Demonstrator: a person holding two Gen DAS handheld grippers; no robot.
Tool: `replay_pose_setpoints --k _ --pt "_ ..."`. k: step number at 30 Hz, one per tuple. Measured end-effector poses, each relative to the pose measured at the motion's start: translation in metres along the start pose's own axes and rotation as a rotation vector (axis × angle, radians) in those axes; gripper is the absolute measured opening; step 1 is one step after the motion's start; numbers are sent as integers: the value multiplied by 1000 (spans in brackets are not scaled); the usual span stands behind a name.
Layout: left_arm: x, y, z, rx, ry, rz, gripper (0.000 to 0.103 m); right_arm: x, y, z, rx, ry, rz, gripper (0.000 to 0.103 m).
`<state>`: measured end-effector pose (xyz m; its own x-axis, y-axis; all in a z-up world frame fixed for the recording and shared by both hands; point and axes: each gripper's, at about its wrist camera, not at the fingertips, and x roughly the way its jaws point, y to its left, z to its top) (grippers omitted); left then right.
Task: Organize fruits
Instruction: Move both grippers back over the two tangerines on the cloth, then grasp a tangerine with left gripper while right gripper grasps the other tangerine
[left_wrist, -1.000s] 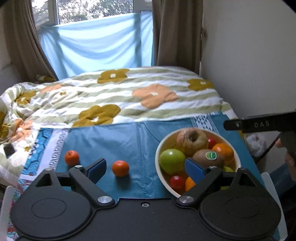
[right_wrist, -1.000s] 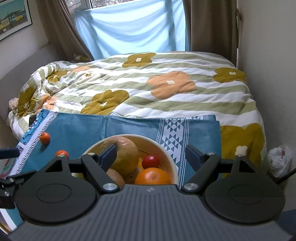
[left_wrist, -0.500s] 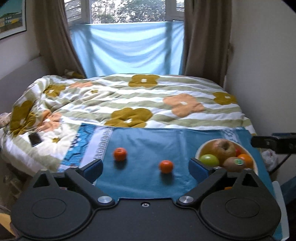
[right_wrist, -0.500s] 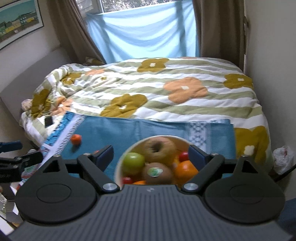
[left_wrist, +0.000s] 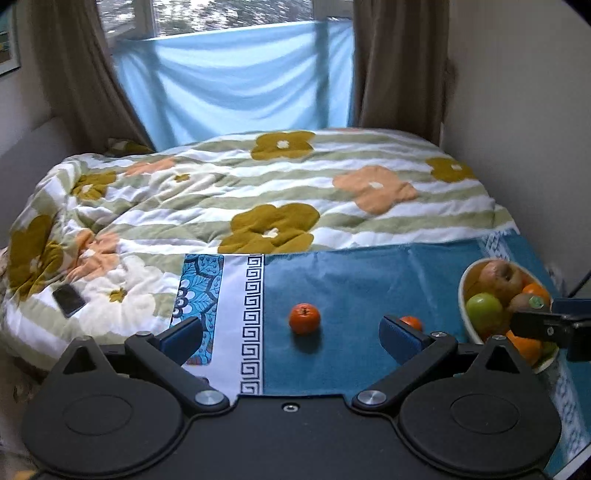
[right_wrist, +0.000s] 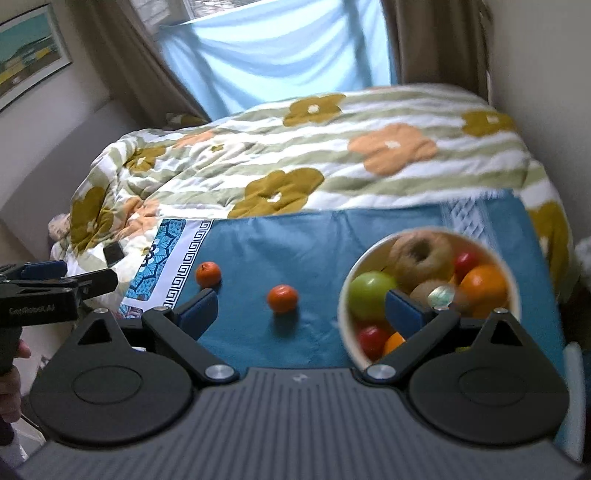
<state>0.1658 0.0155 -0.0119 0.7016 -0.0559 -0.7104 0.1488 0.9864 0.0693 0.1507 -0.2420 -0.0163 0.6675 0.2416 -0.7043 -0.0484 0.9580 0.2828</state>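
A cream bowl full of mixed fruit stands on a blue cloth at the right; it also shows in the left wrist view. Two small tangerines lie loose on the cloth: the left one and the right one. My left gripper is open and empty, held back from the cloth, with the left tangerine between its fingers in view. My right gripper is open and empty, in front of the right tangerine and the bowl.
The cloth lies on a bed with a flowered quilt. A dark phone lies on the quilt at the left. A wall runs along the right side, a curtained window stands behind. The other gripper shows at each view's edge.
Both grippers have pulled back and shifted left over the last second. The bowl has slid to the right in both views and the two tangerines have come toward the middle. Both stay open.
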Motion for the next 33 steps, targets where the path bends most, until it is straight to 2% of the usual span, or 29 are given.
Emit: replay_pose_setpoints --k 6,14,21,29,31,33 --pt "47 25 7 70 47 -79 100 36 26 -10 34 40 -75 103" --pt "111 31 12 168 107 -207 92 82 44 -16 90 78 -171 103" --pt "151 23 7 230 175 -295 75 110 52 -22 118 112 -223 100" --pt "178 18 -1 248 219 -335 59 132 54 -23 112 136 -244 85" --pt "183 18 -1 248 222 -339 49 135 53 -23 113 137 -248 83" --pt "186 20 -1 237 220 -348 43 140 54 -22 109 139 -251 80"
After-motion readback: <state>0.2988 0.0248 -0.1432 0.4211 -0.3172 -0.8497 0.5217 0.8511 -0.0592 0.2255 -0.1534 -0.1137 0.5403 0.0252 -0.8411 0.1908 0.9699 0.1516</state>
